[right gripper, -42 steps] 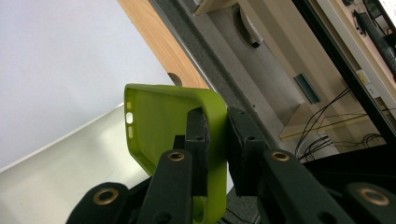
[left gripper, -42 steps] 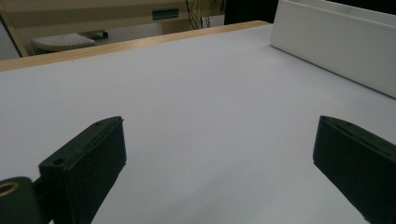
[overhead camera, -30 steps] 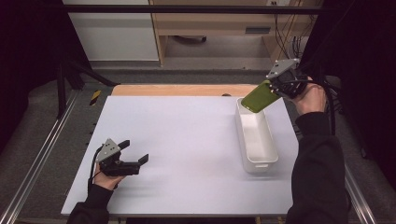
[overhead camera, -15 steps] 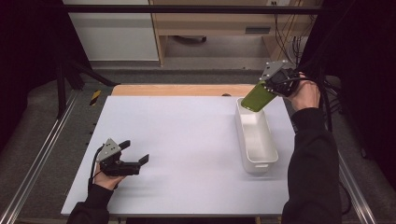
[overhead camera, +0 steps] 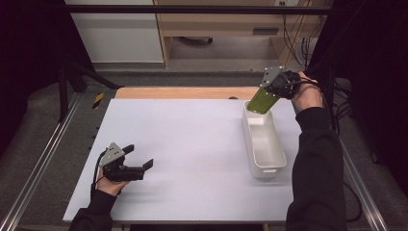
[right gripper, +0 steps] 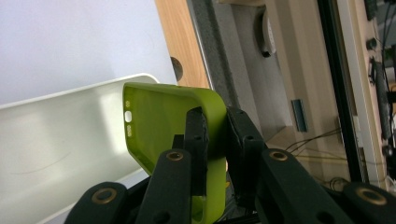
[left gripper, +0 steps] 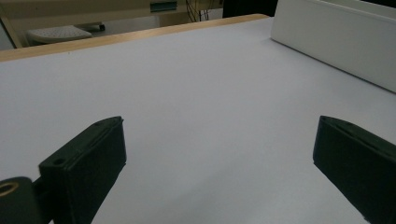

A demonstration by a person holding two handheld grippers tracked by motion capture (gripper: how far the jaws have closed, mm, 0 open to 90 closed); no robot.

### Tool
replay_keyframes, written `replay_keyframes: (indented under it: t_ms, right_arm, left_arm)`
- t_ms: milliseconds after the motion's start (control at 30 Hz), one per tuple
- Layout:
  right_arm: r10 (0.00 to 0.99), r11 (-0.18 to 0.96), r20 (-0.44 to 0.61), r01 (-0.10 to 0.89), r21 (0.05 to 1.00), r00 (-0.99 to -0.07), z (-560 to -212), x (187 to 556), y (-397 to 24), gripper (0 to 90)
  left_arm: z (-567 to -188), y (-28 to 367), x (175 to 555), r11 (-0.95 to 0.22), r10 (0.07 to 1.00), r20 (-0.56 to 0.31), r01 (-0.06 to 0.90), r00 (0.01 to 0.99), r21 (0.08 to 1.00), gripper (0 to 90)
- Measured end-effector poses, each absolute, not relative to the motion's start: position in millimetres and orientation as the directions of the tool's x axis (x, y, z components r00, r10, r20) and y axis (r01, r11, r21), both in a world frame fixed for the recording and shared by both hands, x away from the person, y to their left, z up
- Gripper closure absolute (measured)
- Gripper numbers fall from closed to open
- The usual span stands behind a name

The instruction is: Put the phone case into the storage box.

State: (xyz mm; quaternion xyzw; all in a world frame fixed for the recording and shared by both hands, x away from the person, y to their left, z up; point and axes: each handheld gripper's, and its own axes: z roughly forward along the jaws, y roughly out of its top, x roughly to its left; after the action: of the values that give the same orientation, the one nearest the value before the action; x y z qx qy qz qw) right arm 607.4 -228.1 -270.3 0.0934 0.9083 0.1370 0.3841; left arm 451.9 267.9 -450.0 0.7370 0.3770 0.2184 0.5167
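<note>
Gripping a lime-green phone case [overhead camera: 262, 100], the right gripper [overhead camera: 269, 92] hangs over the far end of a long white tray [overhead camera: 263, 163] that lies lengthwise along the right side of the table [overhead camera: 192, 144]. In the right gripper view the 2 black fingers [right gripper: 198, 140] are pinched on 1 side wall of the phone case [right gripper: 159, 126], 1 finger inside the shell and the other outside it, so the case is clamped by its edge with its hollow inner face turned toward the tray's pale interior [right gripper: 56, 140]. A small cut-out shows near the case's rounded far corner. From above, the case tilts down and to the left from the fingers, its lower end just over the tray's far rim; whether it touches that rim cannot be told. A black-sleeved arm [overhead camera: 315, 163] runs up the right edge of the table to that gripper. Low at the near left, the left gripper [overhead camera: 144, 166] rests close to the table surface in the person's other hand, pointing right, well apart from the tray. Its 2 fingers [left gripper: 88, 158] stand wide apart with nothing between them, bare white table showing in the gap, and the tray's side wall [left gripper: 336, 42] sits farther off at the upper right of that view. A strip of wooden edge [overhead camera: 183, 92] borders the table's far side.
</note>
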Motion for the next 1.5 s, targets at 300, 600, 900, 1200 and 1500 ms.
replay_keyframes:
  t_ms: [300, 600, 900, 1200, 1500]
  right_arm:
    - [0.209, 0.963, -0.658, 0.035, 0.268, -0.723, -278, 617, -226, 79.5]
    - [0.173, 0.971, -0.646, 0.021, 0.237, -0.744, -288, 628, -221, 79.5]
    - [0.137, 0.981, -0.621, 0.017, 0.195, -0.772, -295, 638, -215, 79.6]
    - [0.109, 0.986, -0.607, 0.008, 0.167, -0.787, -304, 648, -212, 79.6]
    - [0.079, 0.991, -0.604, -0.005, 0.136, -0.793, -316, 656, -204, 79.6]
  left_arm:
    - [-451, 268, 453, -0.186, 0.783, -0.066, 0.334, 0.619, 0.924, 2.2]
    - [-451, 268, 453, -0.189, 0.783, -0.064, 0.335, 0.619, 0.923, 2.2]
    - [-451, 268, 453, -0.193, 0.782, -0.064, 0.338, 0.62, 0.921, 2.2]
    - [-452, 267, 453, -0.195, 0.783, -0.066, 0.346, 0.618, 0.918, 2.2]
    - [-453, 267, 454, -0.199, 0.782, -0.066, 0.349, 0.62, 0.916, 2.2]
